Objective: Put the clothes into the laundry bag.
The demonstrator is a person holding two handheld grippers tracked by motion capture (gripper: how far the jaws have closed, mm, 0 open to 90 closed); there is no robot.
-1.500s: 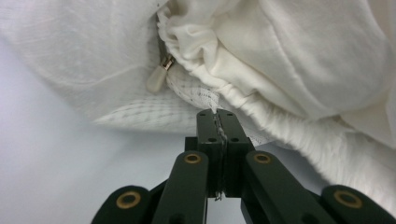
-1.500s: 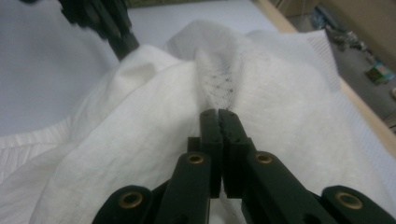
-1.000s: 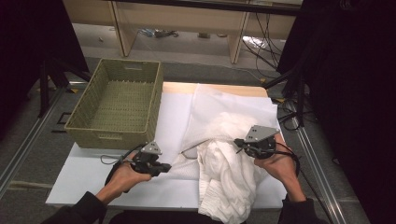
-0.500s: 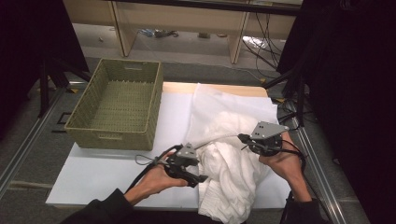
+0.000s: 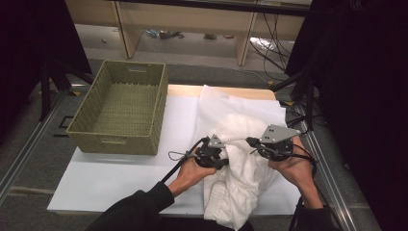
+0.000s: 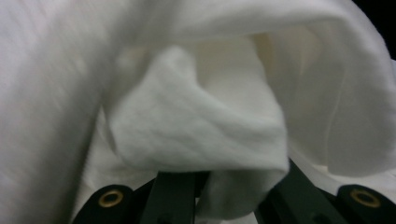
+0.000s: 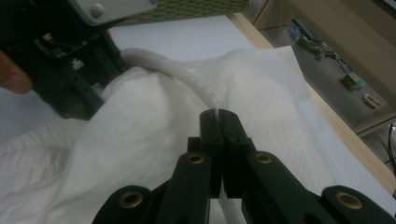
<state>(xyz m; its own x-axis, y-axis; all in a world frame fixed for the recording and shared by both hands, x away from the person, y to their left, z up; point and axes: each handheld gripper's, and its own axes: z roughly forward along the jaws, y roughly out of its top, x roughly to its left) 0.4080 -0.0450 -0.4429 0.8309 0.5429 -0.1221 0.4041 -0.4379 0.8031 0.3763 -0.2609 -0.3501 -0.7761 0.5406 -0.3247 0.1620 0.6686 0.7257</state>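
A white cloth [image 5: 240, 120] lies crumpled on the white board, its near end hanging over the front edge. My left gripper [image 5: 225, 159] sits at the cloth's left side. Its jaws have just been closing, and a thick fold of cloth [image 6: 196, 126] is bunched between them in the left gripper view [image 6: 229, 186]. My right gripper [image 5: 250, 141] is shut on a rolled edge of the cloth [image 7: 140, 121], which stretches as a taut strip from its tips [image 7: 218, 114] toward the left gripper [image 7: 60, 70].
A green woven basket [image 5: 115, 144] stands empty at the back left of the white board [image 5: 110, 178]. Bare board lies in front of the basket. Wooden shelving and cables are beyond the table's far edge.
My left gripper has moved right across the board from near the basket to the cloth, and its jaws now hold a fold. The right gripper has stayed in place on the cloth edge.
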